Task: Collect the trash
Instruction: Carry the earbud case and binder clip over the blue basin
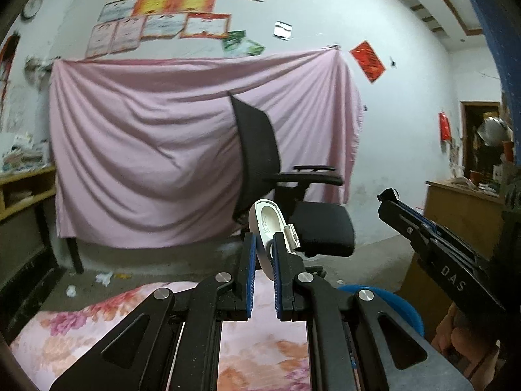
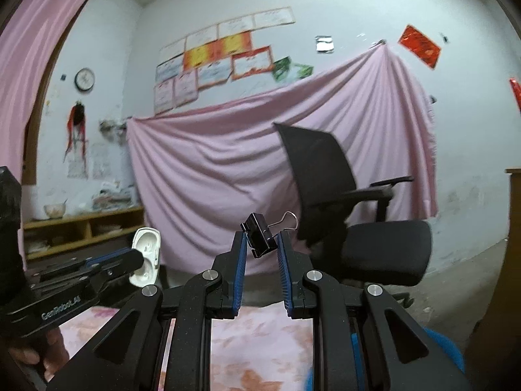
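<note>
Two items of trash are held aloft above a floral-covered bed: a white hinged case is clamped between the fingers of the left gripper, and a black binder clip is pinched by the right gripper. A black office chair is seen ahead, before a pink sheet hung on the wall; crumpled paper is scattered on the floor.

A white plastic earbud case, its lid open and the hinge on its right side, stands on edge between the fingertips of the left gripper. A black binder clip with a wire handle sits tilted between the right gripper fingertips.
</note>
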